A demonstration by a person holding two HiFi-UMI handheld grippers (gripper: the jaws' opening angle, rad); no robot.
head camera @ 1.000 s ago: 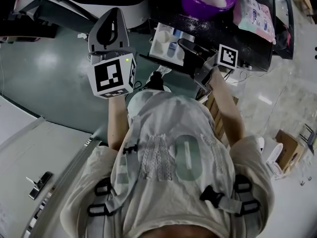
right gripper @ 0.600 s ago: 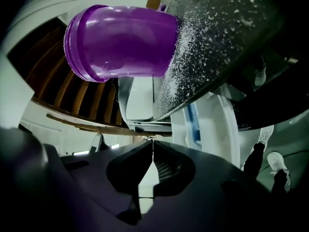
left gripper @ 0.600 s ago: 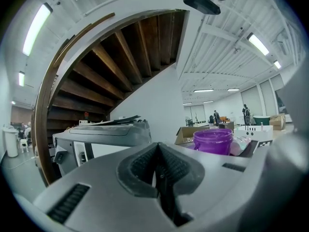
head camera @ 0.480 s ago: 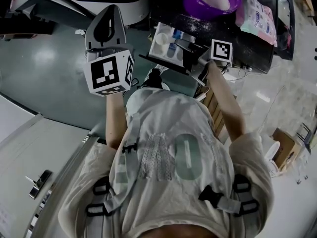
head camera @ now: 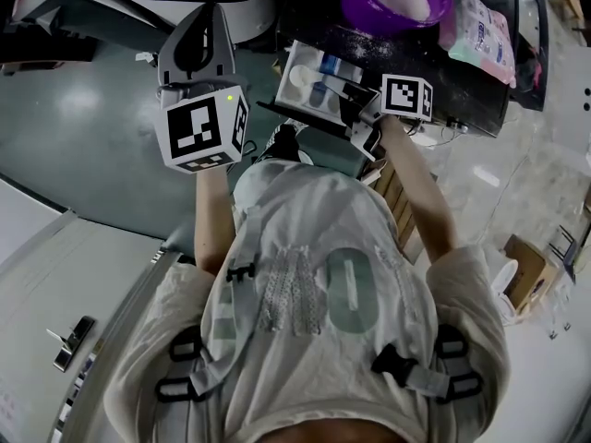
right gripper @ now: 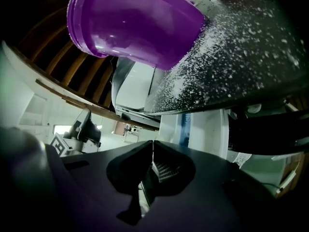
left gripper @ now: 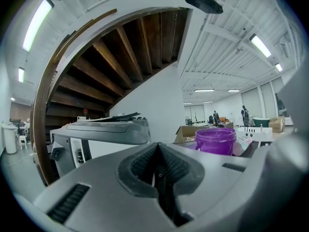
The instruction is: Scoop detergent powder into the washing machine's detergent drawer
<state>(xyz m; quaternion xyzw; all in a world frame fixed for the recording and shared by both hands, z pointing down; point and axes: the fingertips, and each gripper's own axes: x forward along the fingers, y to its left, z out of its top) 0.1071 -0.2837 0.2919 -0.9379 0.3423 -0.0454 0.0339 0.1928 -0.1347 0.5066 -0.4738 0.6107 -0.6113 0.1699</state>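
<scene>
Left tool (left gripper: 157,149): jaws together, empty, raised. Right tool (right gripper: 153,146): jaws together, nothing between, just beside the open white detergent drawer (head camera: 309,79). Beyond: purple powder tub (head camera: 358,9) on powder-strewn desk (right gripper: 251,57). Recommended: load from the tub, carry level, tip low over the drawer compartment.

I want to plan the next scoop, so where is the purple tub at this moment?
In the head view the purple tub stands at the top, right of centre, on the dark powder-speckled surface, just beyond the white detergent drawer.
</scene>
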